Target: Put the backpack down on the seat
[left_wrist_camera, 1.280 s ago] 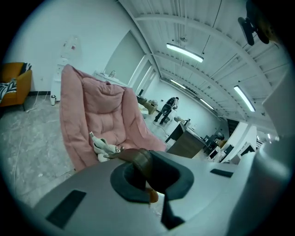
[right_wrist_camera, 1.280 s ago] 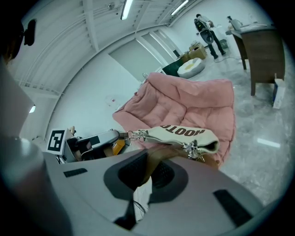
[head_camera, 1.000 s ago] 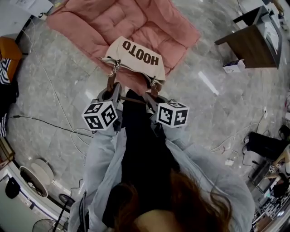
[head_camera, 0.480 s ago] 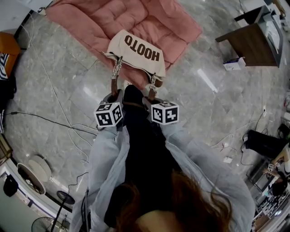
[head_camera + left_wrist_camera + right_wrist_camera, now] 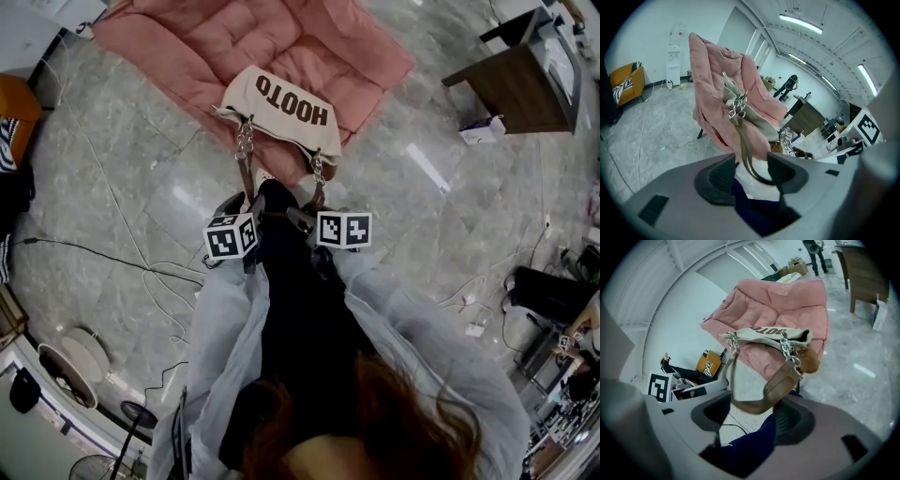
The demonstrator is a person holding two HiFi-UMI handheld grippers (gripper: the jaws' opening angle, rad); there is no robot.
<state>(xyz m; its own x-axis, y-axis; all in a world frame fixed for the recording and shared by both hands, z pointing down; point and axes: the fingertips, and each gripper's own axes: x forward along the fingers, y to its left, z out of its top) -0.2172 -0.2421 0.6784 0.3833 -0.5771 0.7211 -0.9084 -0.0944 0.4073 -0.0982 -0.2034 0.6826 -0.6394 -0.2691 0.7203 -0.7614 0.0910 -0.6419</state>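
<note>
The backpack (image 5: 286,108), cream with dark letters, rests on the front edge of the pink padded seat (image 5: 309,42). Its brown strap (image 5: 246,173) runs on chains down to both grippers. My left gripper (image 5: 242,202) has just been opening; in the left gripper view the strap (image 5: 743,145) hangs loose between the parted jaws of that gripper (image 5: 750,171), near the right pad. My right gripper (image 5: 305,214) has also just been opening; the strap loop (image 5: 773,390) sags between its spread jaws (image 5: 752,416), unpinched. The backpack (image 5: 768,333) leans on the seat (image 5: 783,301).
A dark wooden table (image 5: 525,84) stands at the upper right with a white box (image 5: 478,131) beside it. Cables (image 5: 112,253) trail over the marble floor at left. An orange chair (image 5: 19,103) is at the left edge, a fan (image 5: 80,356) at lower left.
Both grippers have sunk and drawn closer together. Their jaws have parted from the strap, which now hangs slack. The backpack has settled onto the seat's front edge.
</note>
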